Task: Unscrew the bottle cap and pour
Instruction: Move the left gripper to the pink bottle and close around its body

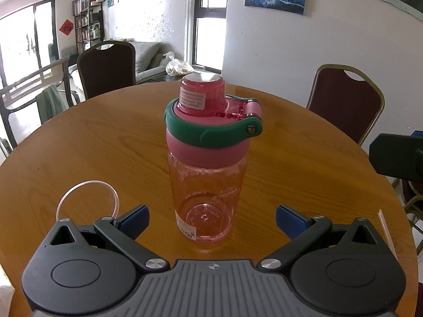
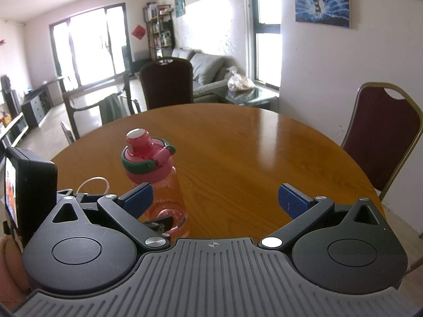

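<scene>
A clear pink bottle [image 1: 207, 198] stands upright on the round wooden table [image 1: 92, 142], its pink cap [image 1: 202, 93] on, with a green carry loop [image 1: 211, 129] around the lid. My left gripper [image 1: 211, 220] is open, its blue pads just short of the bottle's base on either side. A clear glass rim [image 1: 87, 198] shows left of the bottle, beside the left fingers. In the right wrist view the bottle [image 2: 164, 185] stands at the left, partly behind the left finger of my open right gripper [image 2: 215, 198], which holds nothing. The glass [image 2: 93, 183] peeks out further left.
Dark red chairs [image 1: 346, 100] stand around the table's far side and right. The other gripper's black body [image 1: 396, 155] shows at the right edge of the left wrist view. A thin clear strip [image 1: 387, 229] lies near the table's right edge.
</scene>
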The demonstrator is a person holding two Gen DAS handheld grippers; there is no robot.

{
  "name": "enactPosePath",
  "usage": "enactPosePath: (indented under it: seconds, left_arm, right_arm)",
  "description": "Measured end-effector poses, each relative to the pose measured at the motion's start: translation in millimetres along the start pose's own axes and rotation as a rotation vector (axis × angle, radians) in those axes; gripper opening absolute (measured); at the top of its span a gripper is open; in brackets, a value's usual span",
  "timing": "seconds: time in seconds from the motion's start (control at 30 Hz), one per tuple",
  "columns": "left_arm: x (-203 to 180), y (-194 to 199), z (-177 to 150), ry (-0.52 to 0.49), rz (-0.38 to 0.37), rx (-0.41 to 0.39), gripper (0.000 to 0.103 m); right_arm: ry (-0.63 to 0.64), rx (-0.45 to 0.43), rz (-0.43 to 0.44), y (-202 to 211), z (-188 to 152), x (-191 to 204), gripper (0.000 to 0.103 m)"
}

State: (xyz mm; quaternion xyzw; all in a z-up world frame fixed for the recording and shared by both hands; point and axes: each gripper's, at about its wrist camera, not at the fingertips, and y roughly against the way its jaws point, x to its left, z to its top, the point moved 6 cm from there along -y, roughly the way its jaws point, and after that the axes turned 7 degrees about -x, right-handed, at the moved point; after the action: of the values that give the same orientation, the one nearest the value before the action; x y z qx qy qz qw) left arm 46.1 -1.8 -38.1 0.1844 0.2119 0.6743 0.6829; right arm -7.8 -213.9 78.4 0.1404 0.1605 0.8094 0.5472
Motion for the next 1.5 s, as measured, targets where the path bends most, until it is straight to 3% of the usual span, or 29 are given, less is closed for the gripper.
enactPosePath:
  seconds: [0.37,0.6,0.93,1.17,1.5]
  left_arm:
    - [3,5,-5,0.02,-0.013,0.027,0.101]
    - [0,-3,-3,0.0,-0.005,0.025,0.095]
    - [-3,-13,8,0.01,0.007,-0.034,0.095]
    - [-7,-21,12,0.035,-0.022,-0.039,0.094]
    - [-4,-27,6,0.024,-0.009,-0.056,0.088]
  right_arm:
    - [0.0,-0.001,-0.003,-2,0,-2,0.103]
    - [0.0,-0.002,-0.004,-3,0,-3,0.103]
    - [0.002,-0.003,-0.008,-4,2,-5,0.103]
    - [0.0,-0.005,-0.015,-4,3,-8,0.103]
    - [-0.006,-0.004,-0.02,-5,2,-11,0.103]
